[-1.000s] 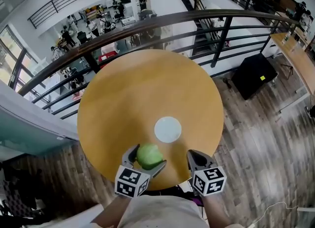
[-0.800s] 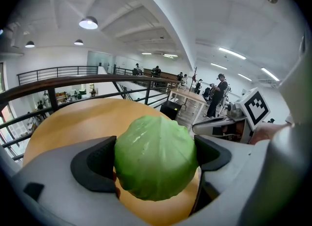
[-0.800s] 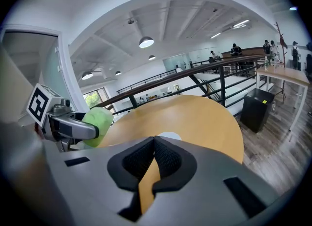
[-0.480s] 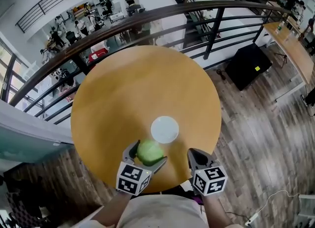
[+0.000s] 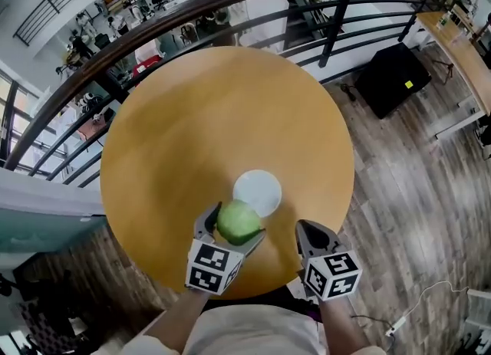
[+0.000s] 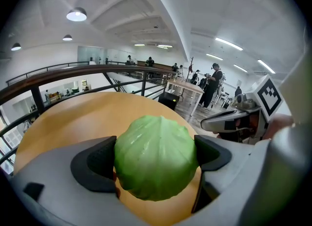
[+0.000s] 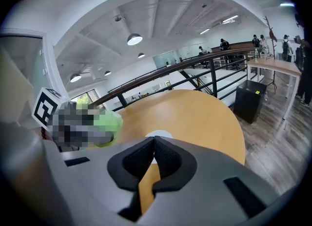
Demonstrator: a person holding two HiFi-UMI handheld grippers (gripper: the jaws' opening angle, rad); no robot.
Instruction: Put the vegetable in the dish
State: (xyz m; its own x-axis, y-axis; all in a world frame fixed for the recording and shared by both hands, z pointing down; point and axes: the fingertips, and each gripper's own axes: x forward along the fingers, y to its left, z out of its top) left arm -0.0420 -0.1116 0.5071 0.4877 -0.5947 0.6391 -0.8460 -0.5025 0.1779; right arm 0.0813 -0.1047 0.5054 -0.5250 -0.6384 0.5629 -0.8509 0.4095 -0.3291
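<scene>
the left gripper (image 5: 230, 231) is clamped on a round green cabbage (image 6: 156, 156), one dark pad pressed to each side of it. in the left gripper view the cabbage fills the gap between the jaws, and the round wooden worktop (image 5: 215, 116) shows beneath and beyond it. the white dish (image 5: 258, 190) lies on the worktop just ahead of this gripper and slightly to its right; from the head view the cabbage overlaps the dish's near edge. whether the cabbage hangs over the dish or just short of it cannot be told.

the right gripper (image 7: 154, 144) is clenched, its two pads meeting with nothing between them. it sits beside the left gripper, apart from it, at the worktop's near edge. the dish lies ahead of it and to its left. past the worktop's far edge, well ahead of both grippers, runs a dark railing (image 5: 230, 1).
</scene>
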